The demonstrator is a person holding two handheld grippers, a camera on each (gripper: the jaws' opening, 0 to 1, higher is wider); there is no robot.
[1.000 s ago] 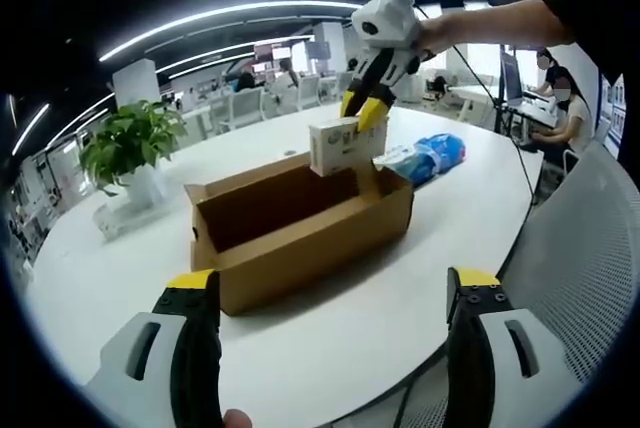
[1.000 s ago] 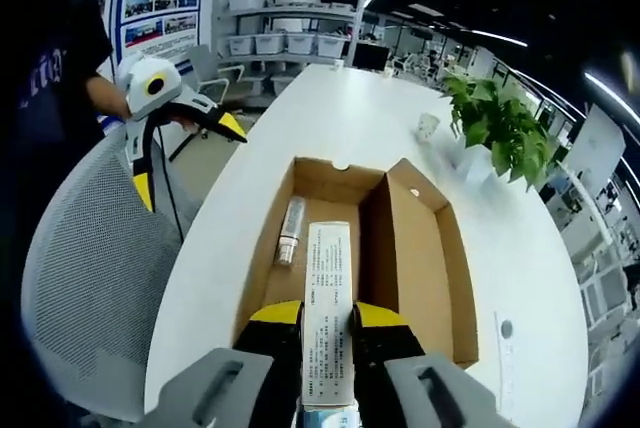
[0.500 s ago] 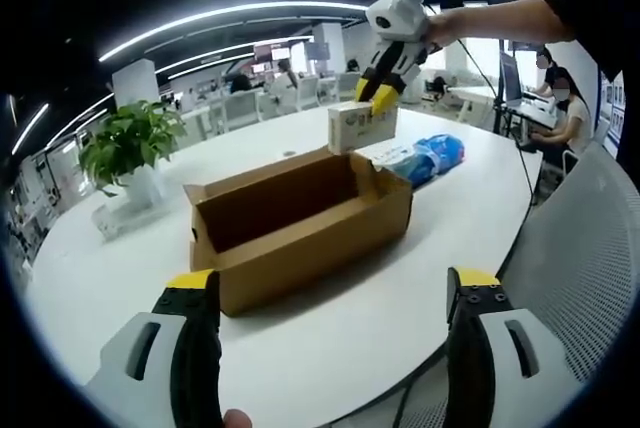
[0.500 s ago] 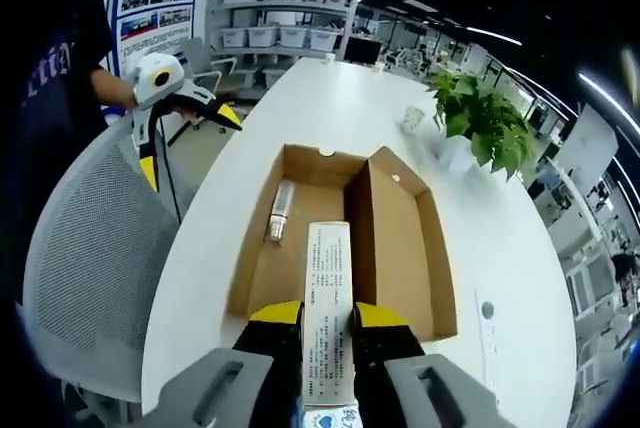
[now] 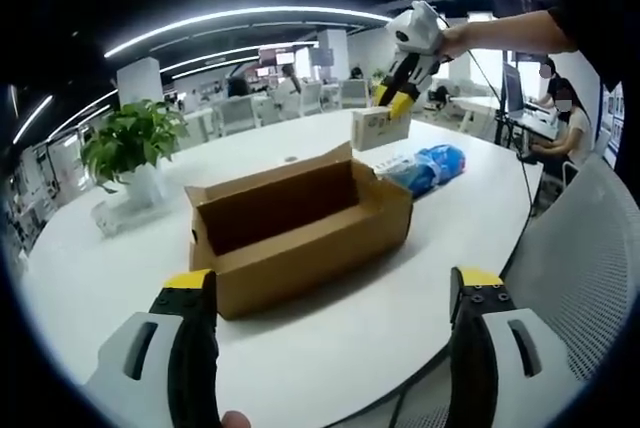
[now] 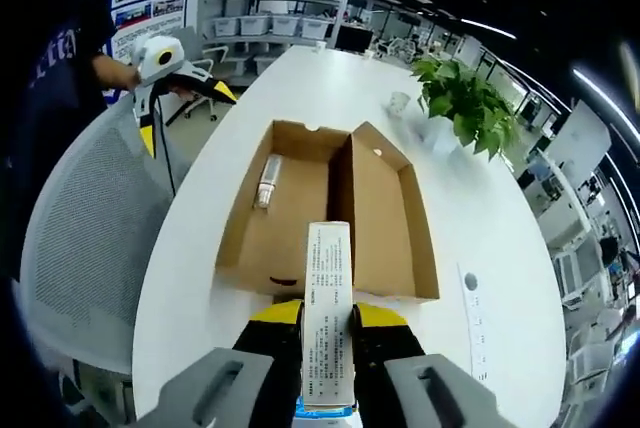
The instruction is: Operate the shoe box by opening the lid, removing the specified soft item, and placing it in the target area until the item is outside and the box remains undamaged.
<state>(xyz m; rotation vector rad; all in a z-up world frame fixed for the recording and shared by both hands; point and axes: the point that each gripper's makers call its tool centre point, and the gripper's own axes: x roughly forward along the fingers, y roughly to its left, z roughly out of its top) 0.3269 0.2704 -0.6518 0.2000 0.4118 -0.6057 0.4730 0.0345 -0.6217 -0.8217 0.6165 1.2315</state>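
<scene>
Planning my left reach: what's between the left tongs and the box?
In the left gripper view, only bare white table lies between the open left tongs and the box.

The box (image 6: pixel 340 218) at frame centre is plain brown cardboard, inside and out. The carton (image 6: pixel 327 313) at lower centre is white with fine dark print; in the left gripper view, upper right, it (image 5: pixel 379 128) shows pale with a yellowish face. The right gripper (image 6: pixel 326 323) has yellow tips over black fingers on grey bodies; the left gripper (image 5: pixel 330 293) likewise. The table (image 6: pixel 210 158) is white. A plant (image 5: pixel 130 138) at left is green. A packet (image 5: pixel 432 163) right of the box is blue. The tube (image 6: pixel 266 180) inside is whitish.
</scene>
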